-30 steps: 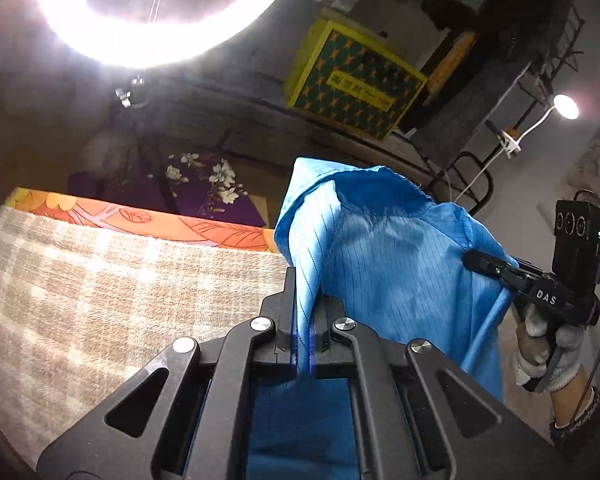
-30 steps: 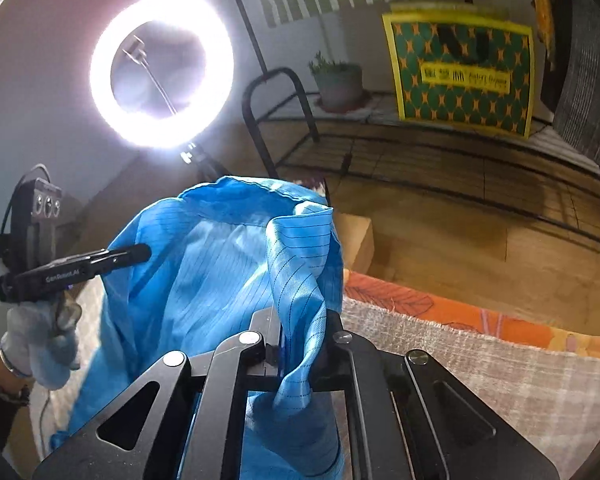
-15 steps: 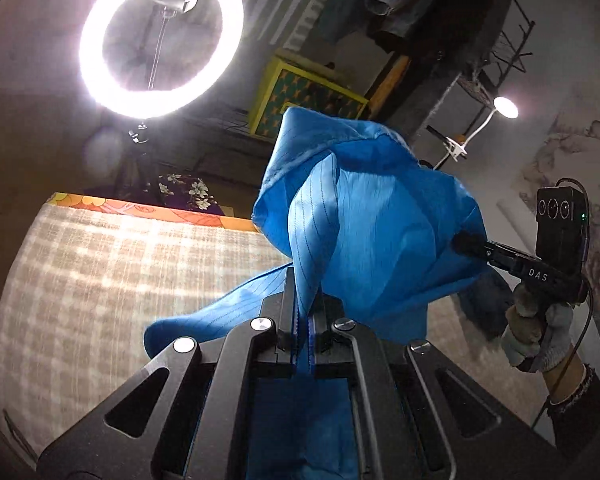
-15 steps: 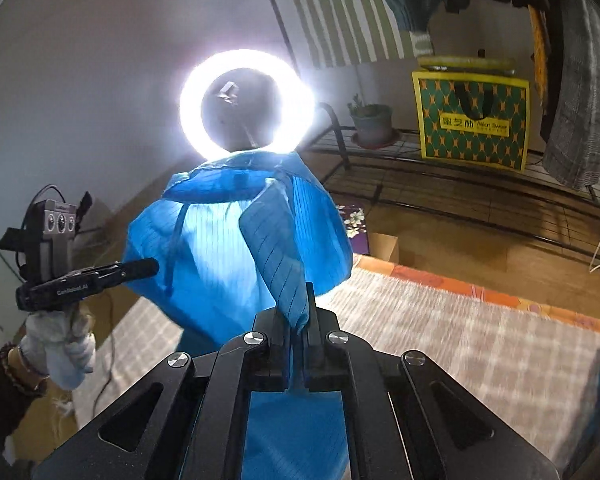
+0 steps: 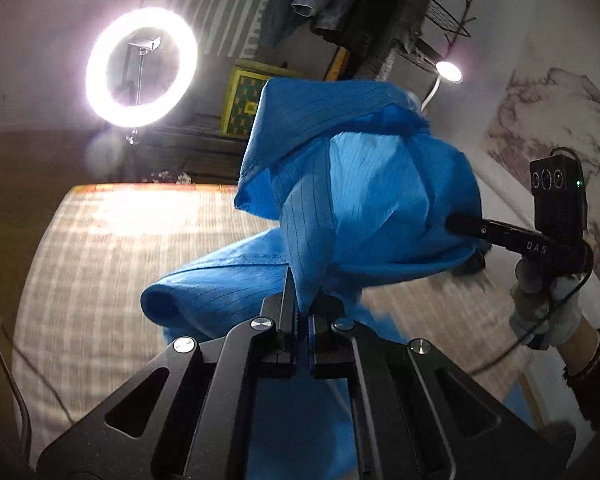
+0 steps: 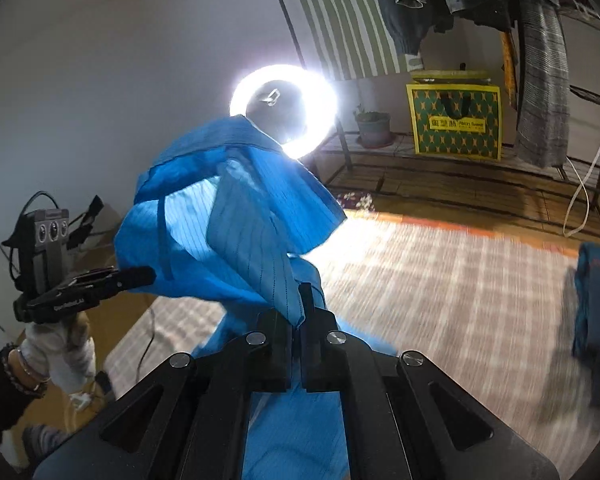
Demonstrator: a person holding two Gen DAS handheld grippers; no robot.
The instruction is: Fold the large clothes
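above the plaid-covered surface (image 5: 111, 248) hangs the blue garment (image 5: 364, 200), lifted clear at its upper part, with a lower portion trailing down toward the plaid cloth. left hand-held gripper (image 5: 302, 312) – jaws pressed together, pinching a striped edge of the fabric. right hand-held gripper (image 6: 296, 312) – likewise clamped on a fold of the same garment. each gripper shows in the other's view, held in a white-gloved hand (image 5: 548, 304) at the garment's side. ring light (image 6: 283, 108) lit behind the cloth. yellow-green patterned bag (image 6: 454, 120) on a low rack beyond; hanging clothes (image 6: 540, 60) above it. dark blue item (image 6: 596, 320) lies at the right edge of the plaid surface.
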